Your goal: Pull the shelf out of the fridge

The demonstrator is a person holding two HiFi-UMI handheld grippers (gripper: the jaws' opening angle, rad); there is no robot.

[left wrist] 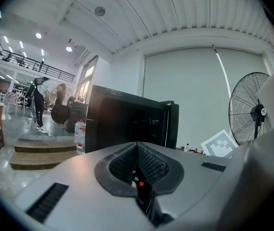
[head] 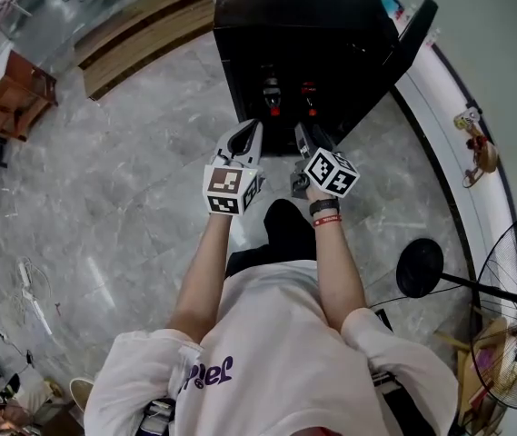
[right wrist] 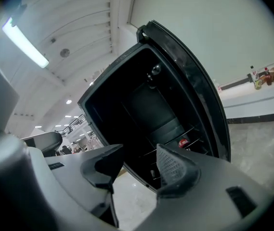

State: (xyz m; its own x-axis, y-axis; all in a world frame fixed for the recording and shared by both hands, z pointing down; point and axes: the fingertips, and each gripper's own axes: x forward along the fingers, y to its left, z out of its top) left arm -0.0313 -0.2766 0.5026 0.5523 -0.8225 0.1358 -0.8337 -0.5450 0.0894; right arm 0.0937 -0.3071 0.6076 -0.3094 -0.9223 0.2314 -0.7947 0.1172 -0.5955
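Looking down in the head view, we hold the left gripper (head: pixel 247 131) and right gripper (head: pixel 305 133) near the open black fridge (head: pixel 294 25), the left gripper view showing jaws clenched empty, the right gripper view showing jaws parted, empty, facing what seems a wire shelf (right wrist: pixel 173 138) inside.

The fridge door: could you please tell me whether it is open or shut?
Open. The door is swung aside, baring the fridge and its wire shelf.
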